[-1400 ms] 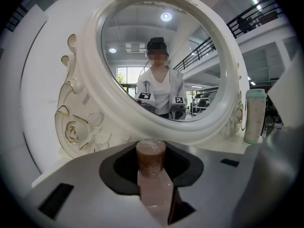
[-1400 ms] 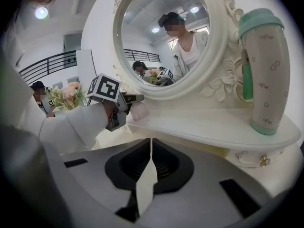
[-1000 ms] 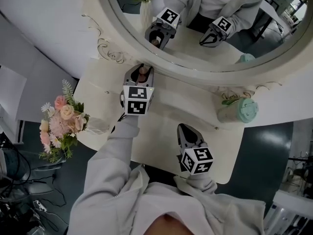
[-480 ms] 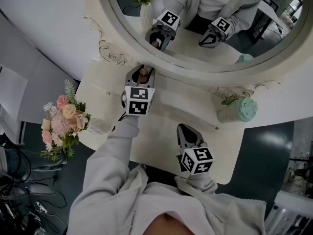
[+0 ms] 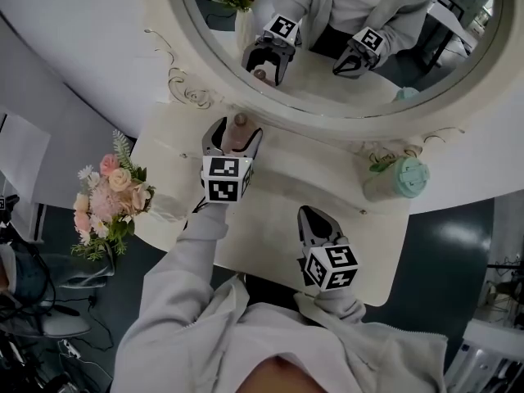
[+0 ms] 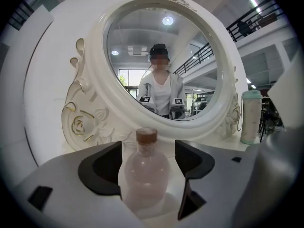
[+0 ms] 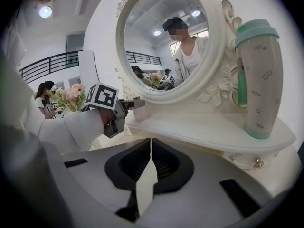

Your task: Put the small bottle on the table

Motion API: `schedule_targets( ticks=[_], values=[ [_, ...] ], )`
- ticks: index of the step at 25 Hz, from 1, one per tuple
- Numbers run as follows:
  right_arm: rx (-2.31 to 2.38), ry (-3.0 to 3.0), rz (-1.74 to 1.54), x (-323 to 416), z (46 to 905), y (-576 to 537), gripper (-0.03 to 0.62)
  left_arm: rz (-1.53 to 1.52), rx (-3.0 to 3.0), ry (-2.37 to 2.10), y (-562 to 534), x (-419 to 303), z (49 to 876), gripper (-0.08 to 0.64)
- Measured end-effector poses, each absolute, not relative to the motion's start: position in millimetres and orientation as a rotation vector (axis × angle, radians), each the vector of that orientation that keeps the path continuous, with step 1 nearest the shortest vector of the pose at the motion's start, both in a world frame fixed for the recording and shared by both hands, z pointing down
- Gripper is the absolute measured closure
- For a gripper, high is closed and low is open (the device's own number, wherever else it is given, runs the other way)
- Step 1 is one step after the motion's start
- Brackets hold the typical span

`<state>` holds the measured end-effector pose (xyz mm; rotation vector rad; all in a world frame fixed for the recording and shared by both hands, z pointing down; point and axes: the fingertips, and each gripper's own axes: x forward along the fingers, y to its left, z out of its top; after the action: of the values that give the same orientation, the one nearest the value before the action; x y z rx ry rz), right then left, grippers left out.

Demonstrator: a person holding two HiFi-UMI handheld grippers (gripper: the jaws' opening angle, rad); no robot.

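Small bottle upright on the white table, between the left gripper's parted jaws.
The bottle is pale pink and see-through with a brown cork on top; whether it holds liquid I cannot tell. Its long axis is vertical, neck up, left of centre in the upper head view, just before the mirror frame. The left jaws have just been opening and their pads stand clear of the glass. The right gripper has its jaws together on nothing. The mint-lidded tumbler at right hides its contents.

Pale pink small bottle, cream table, mint-capped star-patterned tumbler
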<state>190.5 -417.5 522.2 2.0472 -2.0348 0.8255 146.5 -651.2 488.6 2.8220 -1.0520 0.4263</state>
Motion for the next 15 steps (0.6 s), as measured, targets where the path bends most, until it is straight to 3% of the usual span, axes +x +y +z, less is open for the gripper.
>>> schedule_targets(
  ticks=[15],
  values=[
    [2.079,-2.041,0.747,186.5,502.1,-387.2,0.555,0.435,2.784,-1.001,-594.0,115.7,476.3,0.213]
  ],
)
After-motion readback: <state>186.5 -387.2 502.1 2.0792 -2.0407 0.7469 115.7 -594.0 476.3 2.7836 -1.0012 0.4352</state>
